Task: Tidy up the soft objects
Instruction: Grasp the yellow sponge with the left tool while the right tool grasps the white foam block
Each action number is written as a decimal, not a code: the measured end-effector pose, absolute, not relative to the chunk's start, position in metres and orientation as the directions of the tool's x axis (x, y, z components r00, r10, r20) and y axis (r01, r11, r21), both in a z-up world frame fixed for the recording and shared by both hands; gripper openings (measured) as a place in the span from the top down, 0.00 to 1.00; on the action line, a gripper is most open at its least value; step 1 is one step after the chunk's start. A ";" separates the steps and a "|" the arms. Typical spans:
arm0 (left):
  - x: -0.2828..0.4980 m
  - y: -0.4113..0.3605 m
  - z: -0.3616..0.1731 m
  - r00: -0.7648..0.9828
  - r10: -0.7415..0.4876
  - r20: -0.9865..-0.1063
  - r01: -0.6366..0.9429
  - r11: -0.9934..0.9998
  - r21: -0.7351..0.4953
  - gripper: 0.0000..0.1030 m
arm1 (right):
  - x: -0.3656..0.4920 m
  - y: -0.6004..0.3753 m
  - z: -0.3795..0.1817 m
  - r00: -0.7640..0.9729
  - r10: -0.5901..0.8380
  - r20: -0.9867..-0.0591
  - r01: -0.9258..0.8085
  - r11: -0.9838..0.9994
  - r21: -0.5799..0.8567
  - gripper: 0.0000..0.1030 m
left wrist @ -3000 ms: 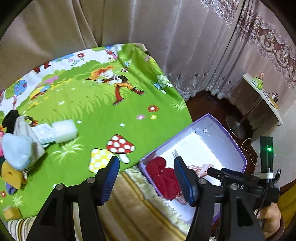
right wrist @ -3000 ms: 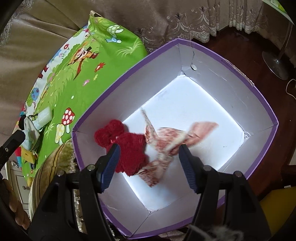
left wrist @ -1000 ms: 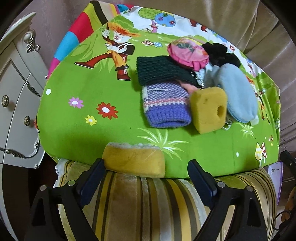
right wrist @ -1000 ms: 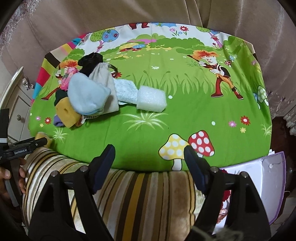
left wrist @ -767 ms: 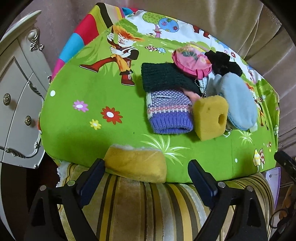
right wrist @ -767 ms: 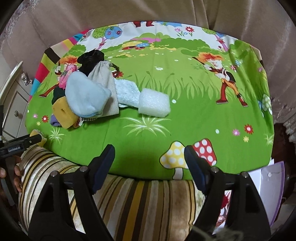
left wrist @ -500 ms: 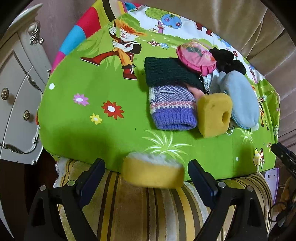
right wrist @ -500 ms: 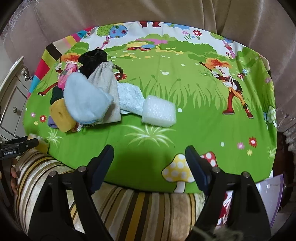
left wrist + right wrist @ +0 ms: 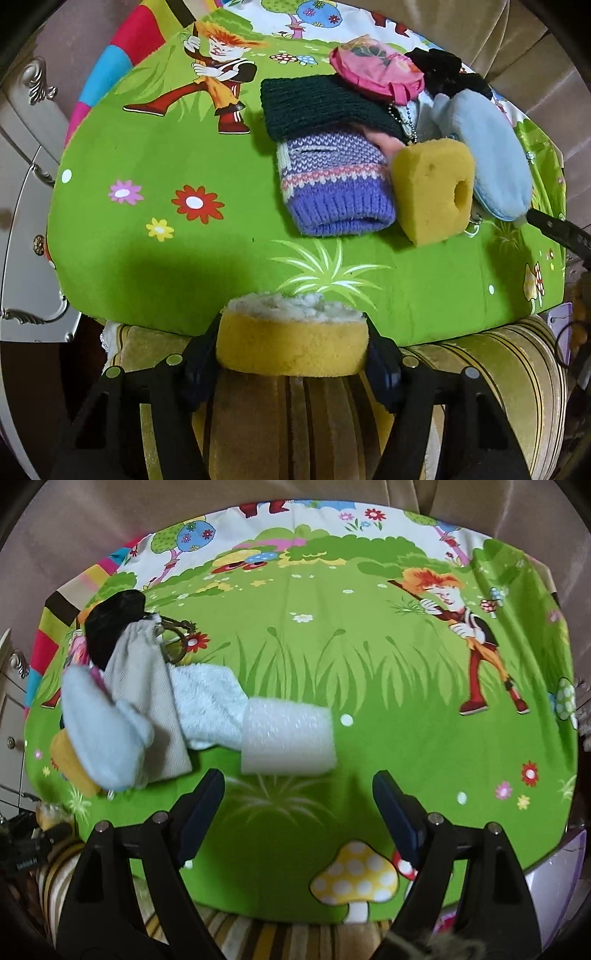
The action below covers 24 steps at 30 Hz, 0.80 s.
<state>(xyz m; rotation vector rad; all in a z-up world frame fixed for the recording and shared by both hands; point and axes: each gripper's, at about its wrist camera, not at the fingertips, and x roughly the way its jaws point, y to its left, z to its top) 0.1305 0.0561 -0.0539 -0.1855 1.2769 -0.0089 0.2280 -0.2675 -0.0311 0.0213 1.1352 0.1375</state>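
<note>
Landmark: the green cartoon mat (image 9: 207, 258), spread over a striped cushion (image 9: 480, 369).
Left gripper (image 9: 291, 354): jaws closing, and both pads already press on the ends of a yellow sponge (image 9: 291, 349) with a white fluffy top. It hangs just off the mat's near edge, over the cushion.
Right gripper (image 9: 297, 812): jaws opening, nothing between them. It hovers above the mat's near part, just short of a white foam block (image 9: 288, 744).
Pile: toward the mat's left end as the right camera sees it.
Purple knit (image 9: 332, 188): lies flat on the mat, its far end tucked under a dark green knit (image 9: 317, 105).
Holed sponge (image 9: 434, 188): a yellow block with a round hole, standing touching the purple knit.
Blue mitt (image 9: 491, 162): pale and fuzzy, leaning behind the holed sponge.
Pink pouch (image 9: 376, 74): on top of the green knit, at the far side of the pile.
Black cloth (image 9: 114, 624): beside the pouch, toward the mat's far edge.
Grey bag (image 9: 147, 701): partly under the blue mitt, over a pale towel (image 9: 207, 705).
Foam block: touching the towel's end, at the pile's inner side.
Cabinet (image 9: 22, 206): white, off the mat's left end.
</note>
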 end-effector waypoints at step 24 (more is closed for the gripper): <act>0.112 0.027 0.001 0.492 -0.200 -0.847 0.015 0.975 -0.222 0.36 | 0.201 -0.276 -0.022 0.452 0.174 -0.875 -0.082 0.985 0.153 0.38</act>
